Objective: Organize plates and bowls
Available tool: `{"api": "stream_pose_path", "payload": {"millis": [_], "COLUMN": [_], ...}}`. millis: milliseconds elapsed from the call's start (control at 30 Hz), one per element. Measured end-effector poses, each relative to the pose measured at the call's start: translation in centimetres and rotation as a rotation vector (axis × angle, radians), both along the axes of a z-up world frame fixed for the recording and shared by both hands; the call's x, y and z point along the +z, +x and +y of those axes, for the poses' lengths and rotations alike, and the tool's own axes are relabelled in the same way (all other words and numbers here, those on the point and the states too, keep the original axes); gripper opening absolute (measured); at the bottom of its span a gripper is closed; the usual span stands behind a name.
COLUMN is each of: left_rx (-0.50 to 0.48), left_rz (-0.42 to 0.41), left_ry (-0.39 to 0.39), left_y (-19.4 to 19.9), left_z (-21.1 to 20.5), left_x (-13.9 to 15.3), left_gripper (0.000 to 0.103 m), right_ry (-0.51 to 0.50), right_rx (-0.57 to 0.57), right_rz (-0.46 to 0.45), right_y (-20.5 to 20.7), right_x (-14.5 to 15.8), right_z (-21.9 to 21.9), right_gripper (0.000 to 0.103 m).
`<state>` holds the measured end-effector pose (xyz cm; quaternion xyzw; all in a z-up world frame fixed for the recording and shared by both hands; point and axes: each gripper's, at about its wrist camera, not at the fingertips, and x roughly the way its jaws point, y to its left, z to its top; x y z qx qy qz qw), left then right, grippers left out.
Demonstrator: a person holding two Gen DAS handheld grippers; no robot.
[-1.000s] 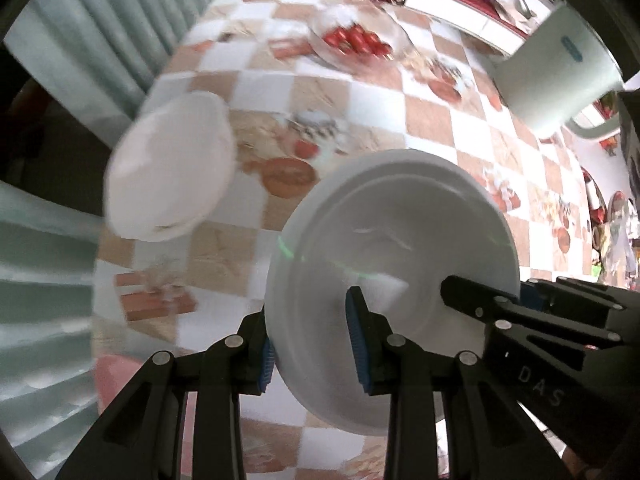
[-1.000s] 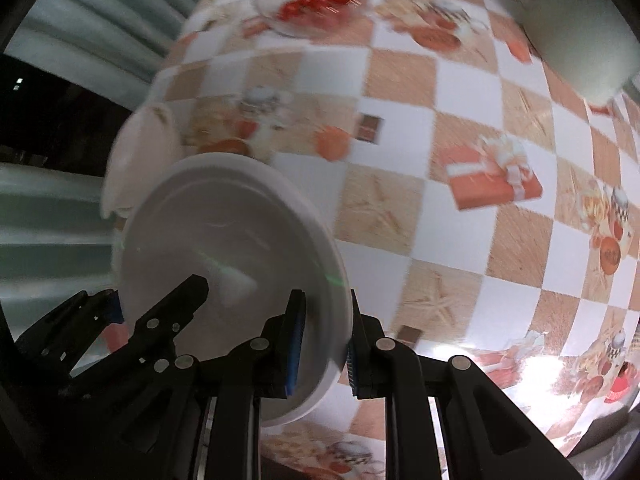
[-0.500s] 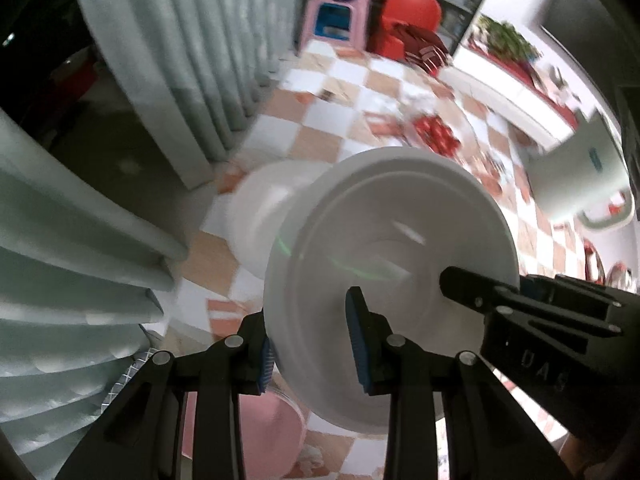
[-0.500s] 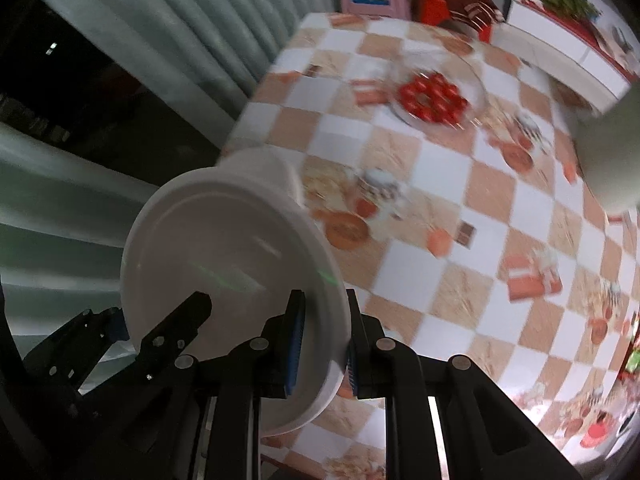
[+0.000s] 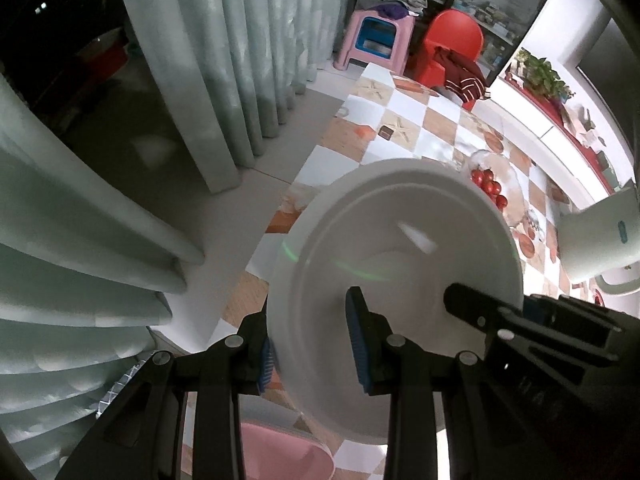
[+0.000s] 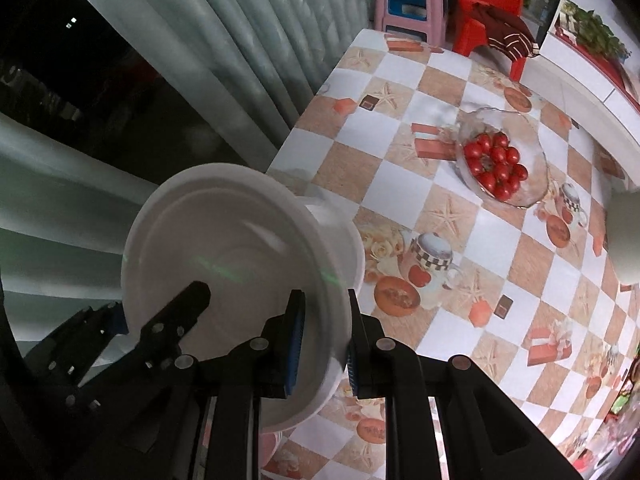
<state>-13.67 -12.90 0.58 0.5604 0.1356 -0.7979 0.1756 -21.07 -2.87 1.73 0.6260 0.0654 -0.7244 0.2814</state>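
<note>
- 1 white plate (image 5: 394,264), held up in the air above the near corner of the table (image 6: 452,216), tilted on edge.
- 2 grippers, both clamped on that same plate at opposite sides of its rim.
- Left gripper (image 5: 314,350): blue pads pinch the plate's rim, 1 pad behind, 1 on the face. Grasping the plate.
- Right gripper (image 6: 322,346): jaws squeezed tight on the rim's other side, blue pads either side of the edge. Grasping the plate too.
- Plate look: round, plain white, glossy, wide flat rim w/ a raised ring, shallow well in the middle, faint green glint across it.
- 1 white bowl (image 6: 340,240), on the table just behind the plate, mostly hidden by it in the right wrist view.
- 1 glass dish (image 6: 502,160) on the table, further in from the plate; holds red tomatoes (image 6: 496,164), approx a dozen, exact count unclear.
- 1 white jug (image 5: 596,240) at the table's far side from the plate, cut off by the frame edge.
- Table has an orange and white checked cloth w/ printed starfish, mugs, gift boxes.
- 1 pink stool (image 5: 374,38) and 1 red chair (image 5: 454,42) beyond the table's far end.
- Pale green curtain (image 5: 224,64) beside the table, on the plate's side.
</note>
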Motion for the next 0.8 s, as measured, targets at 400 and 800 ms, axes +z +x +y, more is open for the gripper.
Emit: {"api": "stream_pose_path", "payload": {"millis": [400,800], "left_rx": [-0.004,-0.020], "left_rz": [-0.069,-0.068], "left_ry": [0.025,0.048], "left_y": [-1.2,-1.4], "left_z": [-0.8,-1.5], "left_x": [-3.6,-5.4], "left_gripper": [0.034,0.045], "right_ry": [0.031,0.037], "right_rx": [-0.016,0.012], "right_rz": [-0.036,-0.052], "right_y": [-1.8,-2.5], "right_x": [-2.7,-4.4], "right_z": [-1.0,-1.9], "right_gripper": [0.020,0.021]}}
